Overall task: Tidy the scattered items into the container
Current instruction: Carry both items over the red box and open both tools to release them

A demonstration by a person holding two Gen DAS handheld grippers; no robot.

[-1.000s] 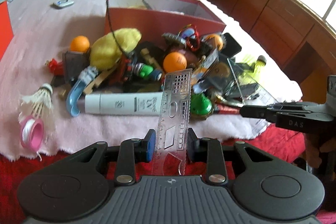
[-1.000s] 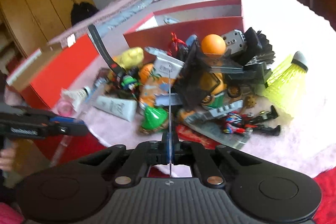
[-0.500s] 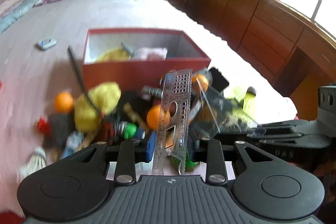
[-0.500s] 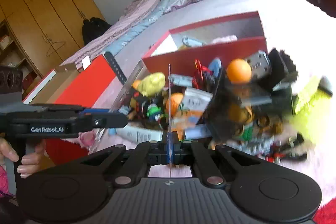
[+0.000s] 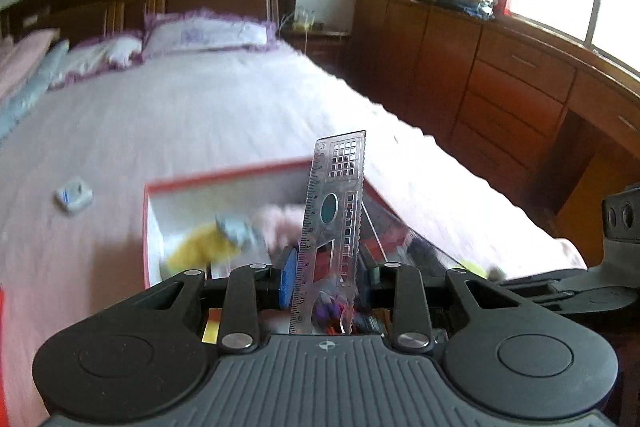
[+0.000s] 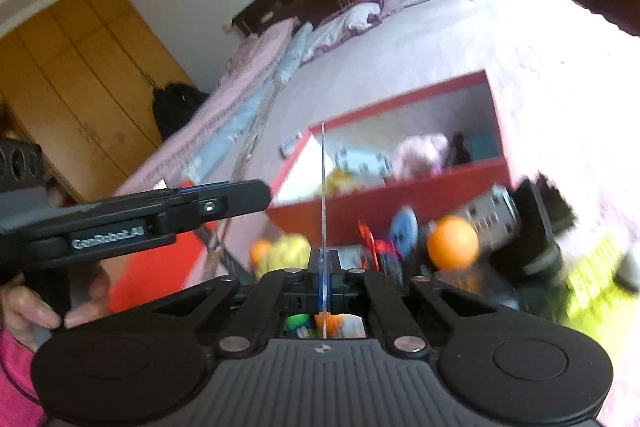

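Bed (image 5: 192, 123) below: left gripper (image 5: 328, 277) pinches a ruler (image 5: 334, 219) over the box (image 5: 224, 176); right gripper (image 6: 325, 277) clamps a clear sheet (image 6: 323, 187).

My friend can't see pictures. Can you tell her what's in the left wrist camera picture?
A clear plastic stencil ruler stands upright between the left gripper and its fingers, held over a red open box on a pink bedspread. Blurry yellow and pink things lie in the box, and the right gripper pokes in from the right edge.
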